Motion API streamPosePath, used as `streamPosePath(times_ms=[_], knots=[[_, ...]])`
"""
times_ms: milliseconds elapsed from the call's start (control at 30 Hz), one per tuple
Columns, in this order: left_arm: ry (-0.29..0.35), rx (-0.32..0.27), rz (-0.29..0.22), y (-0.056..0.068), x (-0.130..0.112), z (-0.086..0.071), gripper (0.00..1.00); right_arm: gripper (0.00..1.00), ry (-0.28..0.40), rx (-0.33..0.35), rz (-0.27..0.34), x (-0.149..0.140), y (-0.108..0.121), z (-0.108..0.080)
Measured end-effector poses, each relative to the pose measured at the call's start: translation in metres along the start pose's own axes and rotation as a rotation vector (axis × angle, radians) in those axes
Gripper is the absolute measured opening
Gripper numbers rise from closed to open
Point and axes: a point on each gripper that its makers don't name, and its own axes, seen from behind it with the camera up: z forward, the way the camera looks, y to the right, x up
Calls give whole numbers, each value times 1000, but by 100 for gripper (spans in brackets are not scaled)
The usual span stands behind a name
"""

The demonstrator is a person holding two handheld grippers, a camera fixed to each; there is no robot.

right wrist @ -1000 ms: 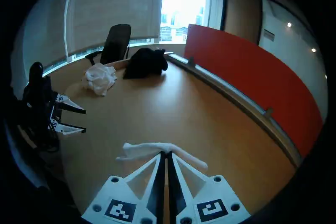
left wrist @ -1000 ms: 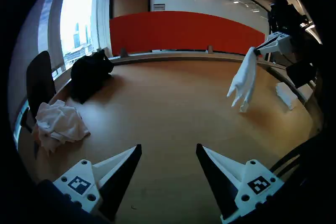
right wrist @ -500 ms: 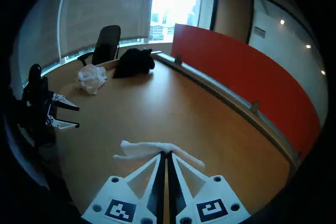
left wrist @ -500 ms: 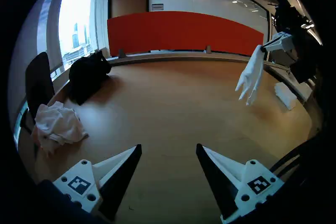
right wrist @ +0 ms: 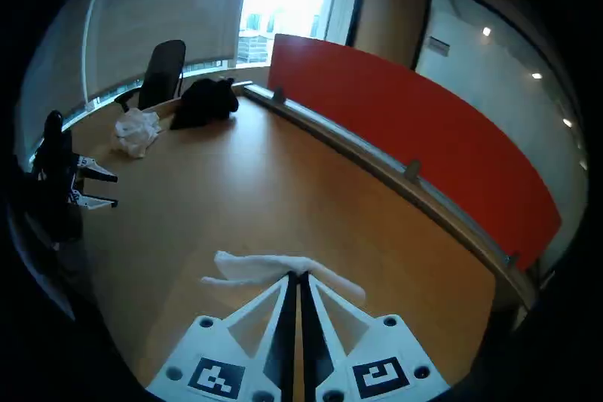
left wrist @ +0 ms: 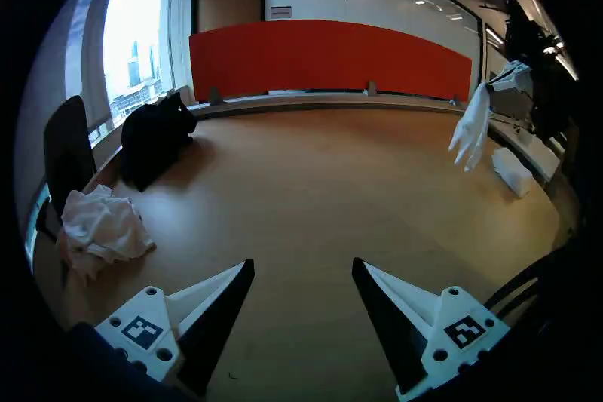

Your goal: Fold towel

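A white towel (left wrist: 472,128) hangs in the air at the right of the left gripper view, pinched at its top by my right gripper (left wrist: 491,88). In the right gripper view that towel (right wrist: 279,269) drapes over both sides of the fingertips, and my right gripper (right wrist: 297,278) is shut on it. My left gripper (left wrist: 303,266) stands open low over the wooden table (left wrist: 316,176), nothing between its fingers; it is also seen far left (right wrist: 105,189). A crumpled pile of white towels (left wrist: 99,226) lies at the table's left edge.
A folded white towel (left wrist: 512,171) lies at the table's right edge. A black bag (left wrist: 154,138) sits at the back left, with a dark office chair (left wrist: 64,153) beside it. A red partition (left wrist: 332,59) runs along the far side of the table.
My right gripper has carried the hanging towel up and to the right, away from the table's middle. My left gripper has stayed open and nearly still.
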Motion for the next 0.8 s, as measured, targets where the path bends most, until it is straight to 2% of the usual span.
streamPosePath(times_ms=[367, 800], knots=[[-7, 3, 3, 1, 2, 2, 96, 3, -62, -77, 9, -32, 61, -26], [-12, 6, 11, 3, 7, 5, 96, 3, -122, -149, 51, -67, 115, -41]])
